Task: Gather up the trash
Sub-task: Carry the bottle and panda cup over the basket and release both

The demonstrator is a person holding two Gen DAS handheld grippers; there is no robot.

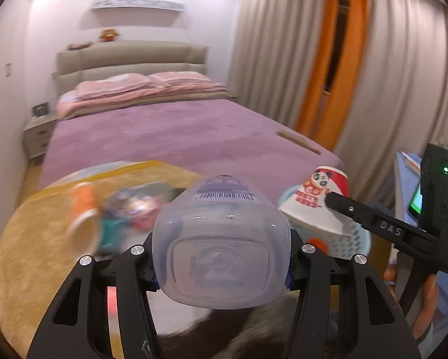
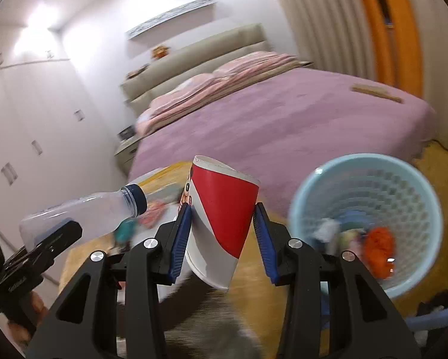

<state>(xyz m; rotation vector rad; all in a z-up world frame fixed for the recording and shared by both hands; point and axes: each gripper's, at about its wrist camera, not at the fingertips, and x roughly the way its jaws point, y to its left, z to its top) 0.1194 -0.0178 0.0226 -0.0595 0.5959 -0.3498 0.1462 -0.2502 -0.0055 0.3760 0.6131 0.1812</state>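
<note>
Carrying two pieces of trash at once, the person stood at the foot of the bed [image 2: 284, 125] with both items aloft near the pale blue mesh wastebasket [image 2: 302, 191]. The left gripper [image 1: 221, 257] was clamped on a clear plastic bottle [image 1: 221, 239], its base toward the camera and its dark blue cap pointing away; the right gripper [image 2: 222, 236] held a red-and-white paper cup [image 2: 221, 218] between its blue pads [image 2: 179, 239], rim uppermost and tilted. In my judgement the step in hand was the drop: each item should be brought squarely over the basket mouth before the jaws part, the cup first since it sat nearer the rim, and the bottle lowered cap-first so it would not bounce off the edge. Counts: one bottle, one held cup, one basket already holding crumpled scraps including something orange; on the yellow rug [image 1: 23, 239] lay one orange paper cup [image 1: 84, 215] on its side and some blurred wrappers whose number could not be told.
</note>
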